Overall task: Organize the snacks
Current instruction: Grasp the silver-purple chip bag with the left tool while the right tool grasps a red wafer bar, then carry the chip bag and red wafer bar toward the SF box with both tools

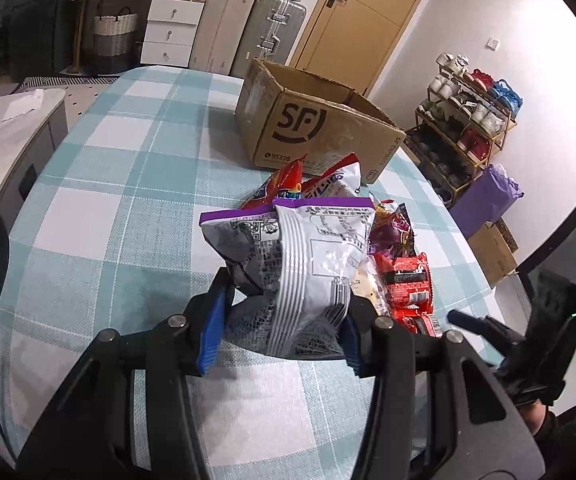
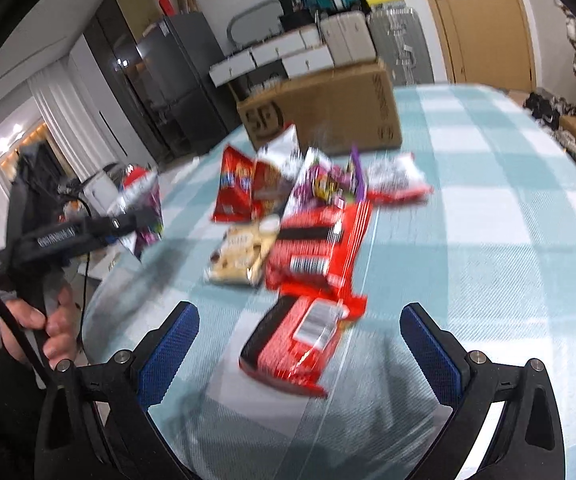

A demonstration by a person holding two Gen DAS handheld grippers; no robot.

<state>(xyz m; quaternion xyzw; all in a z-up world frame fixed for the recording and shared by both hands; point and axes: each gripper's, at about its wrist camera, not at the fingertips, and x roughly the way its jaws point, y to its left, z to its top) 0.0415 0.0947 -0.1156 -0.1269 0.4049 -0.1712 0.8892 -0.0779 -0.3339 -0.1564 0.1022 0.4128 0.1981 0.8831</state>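
Observation:
My left gripper (image 1: 283, 320) is shut on a silver snack bag with a purple top edge (image 1: 308, 256) and holds it above the checked tablecloth; in the right wrist view that bag (image 2: 139, 204) hangs at the left in the other gripper. My right gripper (image 2: 300, 344) is open, its blue pads (image 2: 171, 344) either side of a red snack pack (image 2: 296, 344) lying on the table. Behind it lies a pile of snacks (image 2: 312, 216): red, purple and cream packets. An open cardboard SF box (image 1: 320, 128) stands at the table's far side, also in the right wrist view (image 2: 328, 108).
The table has a teal and white checked cloth (image 1: 127, 208). A shoe rack (image 1: 464, 128) and purple bag (image 1: 488, 196) stand to the right of it. Suitcases and white drawers (image 1: 171, 28) line the back wall. A side counter (image 1: 11, 120) is at the left.

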